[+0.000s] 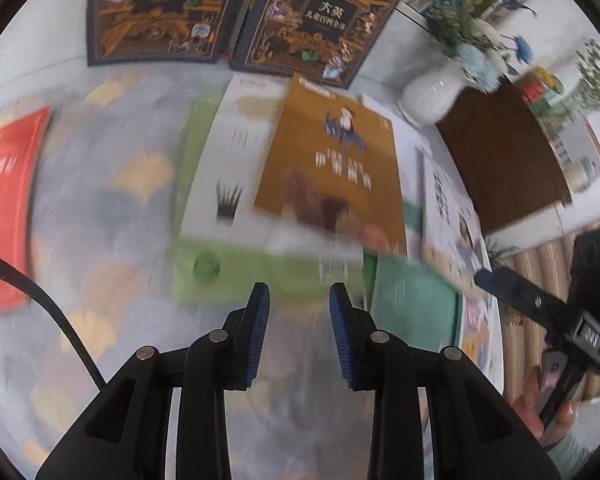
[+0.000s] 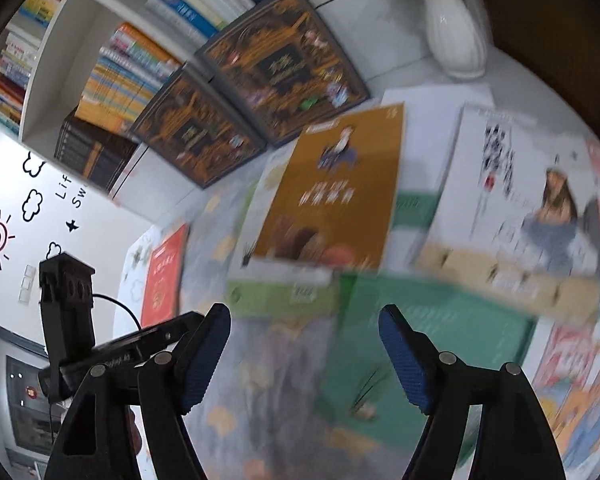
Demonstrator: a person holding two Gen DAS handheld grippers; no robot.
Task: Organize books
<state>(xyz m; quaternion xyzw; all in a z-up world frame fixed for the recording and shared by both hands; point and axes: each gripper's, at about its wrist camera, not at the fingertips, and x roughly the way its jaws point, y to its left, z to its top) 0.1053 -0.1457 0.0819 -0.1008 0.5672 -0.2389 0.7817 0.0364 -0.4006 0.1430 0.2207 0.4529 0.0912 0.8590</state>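
Note:
Several books lie overlapping on a patterned cloth. An ochre book [image 1: 332, 160] [image 2: 332, 192] tops a white book [image 1: 228, 160] and a light green one [image 1: 228, 268]. A teal book [image 1: 412, 304] [image 2: 432, 328] lies to their right, a red book [image 1: 4, 208] [image 2: 164, 280] far left. Two dark ornate books [image 1: 156, 8] [image 2: 284, 64] lean at the back. My left gripper [image 1: 300, 292] hovers above the green book's near edge, jaws a little apart and empty. My right gripper [image 2: 304, 312] hangs over the teal book, jaws wide and empty.
A white vase [image 1: 432, 96] [image 2: 456, 32] of blue flowers stands back right beside a brown board [image 1: 500, 152]. A full bookshelf [image 2: 112, 68] rises behind the ornate books. A white book with a figure [image 2: 520, 200] lies at the right. A hand [image 1: 540, 404] grips the right tool.

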